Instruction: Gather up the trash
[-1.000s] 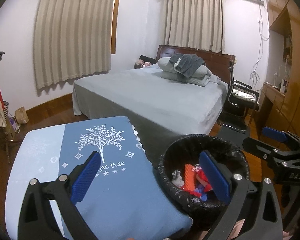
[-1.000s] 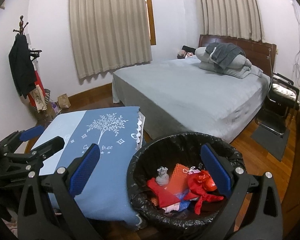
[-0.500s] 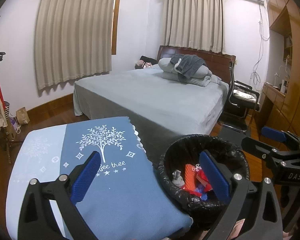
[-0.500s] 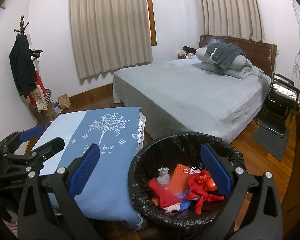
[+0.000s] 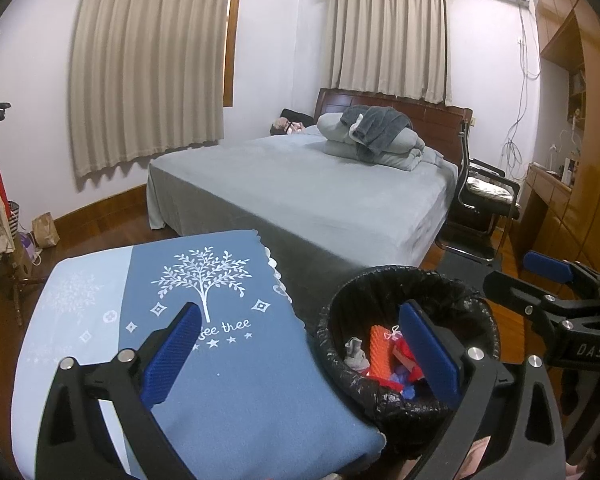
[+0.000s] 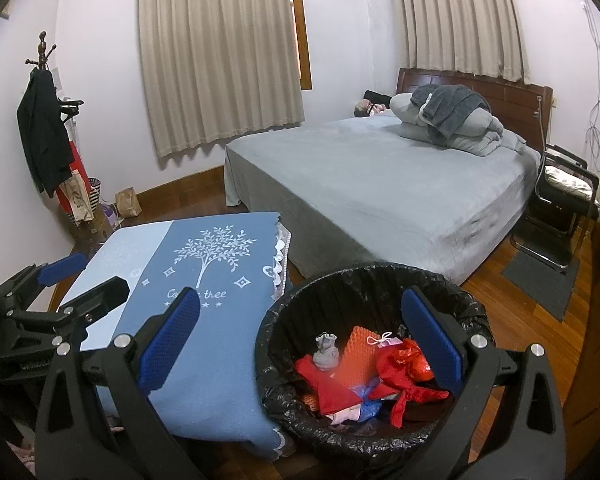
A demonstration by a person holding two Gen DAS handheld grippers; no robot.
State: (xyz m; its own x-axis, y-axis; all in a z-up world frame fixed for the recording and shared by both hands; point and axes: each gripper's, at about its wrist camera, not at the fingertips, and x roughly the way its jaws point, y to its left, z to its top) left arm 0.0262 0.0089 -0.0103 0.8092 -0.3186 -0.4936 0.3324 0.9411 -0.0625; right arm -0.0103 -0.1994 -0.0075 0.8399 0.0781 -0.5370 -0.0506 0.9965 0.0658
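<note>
Both grippers, left [image 5: 300, 354] and right [image 6: 300, 340], gape empty; we risk bumping the bin's [image 6: 380, 276] rim and spilling its rubbish [image 6: 364, 368].

Glossy crinkled black plastic bin liner [image 6: 374, 284]. Matt woven blue tablecloth [image 5: 228, 380]. Soft grey plush bedspread [image 6: 380, 184]. Polished wood floor [image 6: 512, 308]. Textured blue rubbery finger pads [image 6: 170, 344].

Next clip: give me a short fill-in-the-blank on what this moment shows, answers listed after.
1. The bin is lined with a ____ plastic bag.
2. Both the left gripper and the right gripper are open and hold ____.
3. The white print on the blue cloth shows a ____.
4. The grey bedding is piled at the ____ of the bed.

Missing words: black; nothing; tree; head
</note>
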